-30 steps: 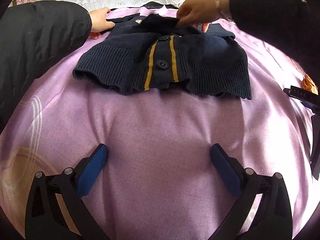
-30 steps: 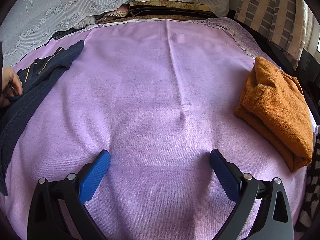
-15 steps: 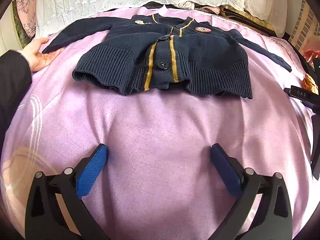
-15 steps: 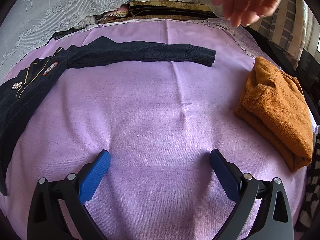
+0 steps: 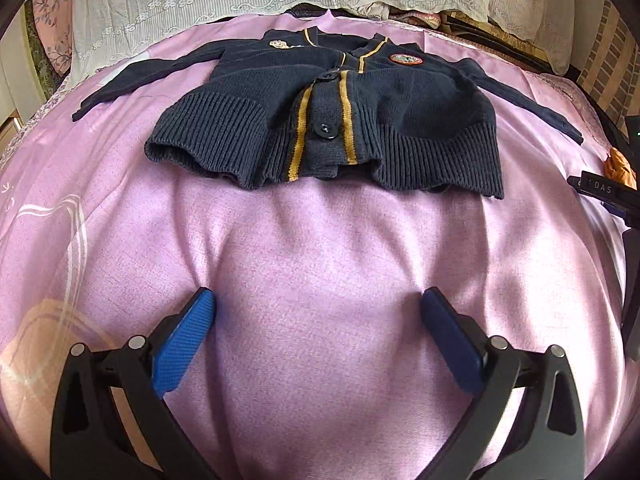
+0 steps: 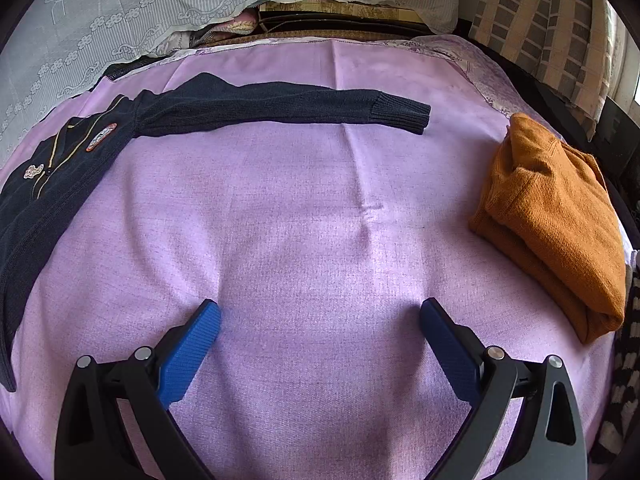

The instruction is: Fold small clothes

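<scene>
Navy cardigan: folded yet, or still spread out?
Spread out, not folded. The navy cardigan lies flat and buttoned on the purple sheet, both sleeves stretched sideways; the right sleeve reaches toward the folded orange garment.

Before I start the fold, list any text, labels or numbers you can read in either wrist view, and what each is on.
"1 DAS": white letters on the black device at the right edge; its start is cut off.
Round orange-rimmed badge on the navy knitted cardigan: too small to read.
Pale embroidered emblem: no legible letters.
Nothing else carries text.
</scene>
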A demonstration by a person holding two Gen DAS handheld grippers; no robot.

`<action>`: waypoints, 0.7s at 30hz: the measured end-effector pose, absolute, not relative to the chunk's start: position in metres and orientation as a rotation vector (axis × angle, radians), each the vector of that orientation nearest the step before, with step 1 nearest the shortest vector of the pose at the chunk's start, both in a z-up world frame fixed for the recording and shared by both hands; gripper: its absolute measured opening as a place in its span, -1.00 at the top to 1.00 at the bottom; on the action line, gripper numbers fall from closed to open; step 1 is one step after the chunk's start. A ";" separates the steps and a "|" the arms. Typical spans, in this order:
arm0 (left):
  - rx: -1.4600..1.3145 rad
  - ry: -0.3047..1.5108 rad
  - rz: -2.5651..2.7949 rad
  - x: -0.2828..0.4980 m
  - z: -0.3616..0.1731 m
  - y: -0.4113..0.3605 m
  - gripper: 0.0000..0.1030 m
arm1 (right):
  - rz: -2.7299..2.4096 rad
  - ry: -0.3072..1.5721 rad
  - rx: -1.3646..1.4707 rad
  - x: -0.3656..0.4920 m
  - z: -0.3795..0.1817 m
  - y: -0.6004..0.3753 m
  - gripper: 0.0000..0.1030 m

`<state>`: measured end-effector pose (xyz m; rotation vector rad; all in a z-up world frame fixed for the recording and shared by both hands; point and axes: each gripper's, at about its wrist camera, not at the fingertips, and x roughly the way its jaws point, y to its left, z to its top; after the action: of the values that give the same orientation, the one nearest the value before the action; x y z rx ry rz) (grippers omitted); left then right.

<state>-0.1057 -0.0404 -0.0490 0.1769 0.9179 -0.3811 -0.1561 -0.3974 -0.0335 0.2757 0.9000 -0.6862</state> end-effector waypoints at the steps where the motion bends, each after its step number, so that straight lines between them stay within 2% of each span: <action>1: 0.179 0.918 -0.381 -0.104 -0.050 -0.044 -0.92 | -0.686 0.899 0.277 -0.156 -0.033 -0.398 -0.93; 11: 0.156 0.936 -0.366 -0.107 -0.049 -0.045 -0.92 | -0.850 0.896 0.285 -0.149 -0.031 -0.380 -0.93; 14: 0.142 0.947 -0.384 -0.109 -0.048 -0.041 -0.92 | -0.852 0.879 0.369 -0.160 -0.029 -0.371 -0.93; 18: 0.175 0.953 -0.404 -0.103 -0.039 -0.043 -0.92 | -0.718 0.641 0.372 -0.170 0.006 -0.328 -0.93; 21: 0.220 0.816 -0.332 -0.088 -0.009 -0.044 -0.92 | -0.623 0.550 0.268 -0.157 0.036 -0.290 -0.93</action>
<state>-0.0877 -0.0444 -0.0091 0.2200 0.8159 -0.3324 -0.1570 -0.2901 0.0355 0.2680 0.5499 -0.6231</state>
